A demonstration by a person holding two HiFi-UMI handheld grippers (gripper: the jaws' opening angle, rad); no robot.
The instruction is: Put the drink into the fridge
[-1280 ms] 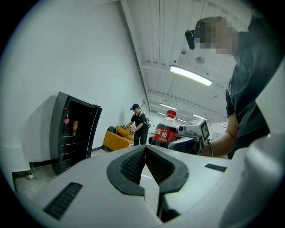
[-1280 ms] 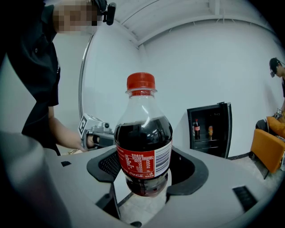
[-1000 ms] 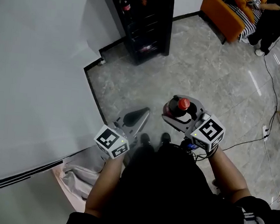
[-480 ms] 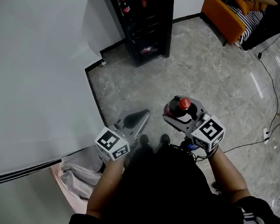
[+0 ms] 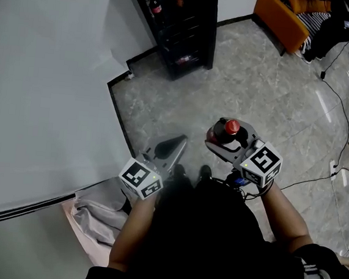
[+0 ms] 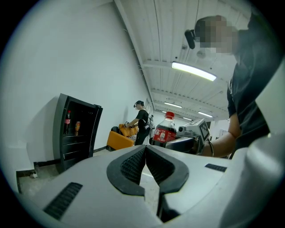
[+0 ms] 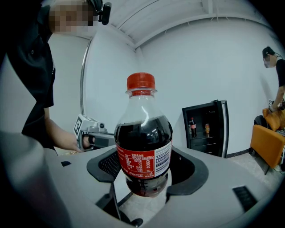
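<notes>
The jaws of the left gripper (image 6: 145,150) were pressed together, empty. Those of the right gripper (image 7: 143,176) pinched the bottle (image 7: 143,133), held upright. The fridge (image 5: 180,26) stood well apart, ahead and slightly left.

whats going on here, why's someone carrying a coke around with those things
A person is standing on a tiled floor with tongs in each hand. The right tongs are clamped on an upright cola bottle with a red cap. The left tongs are shut with nothing in them. The black fridge stands ahead against the white wall, some way off, so the drink is not in it yet.
</notes>
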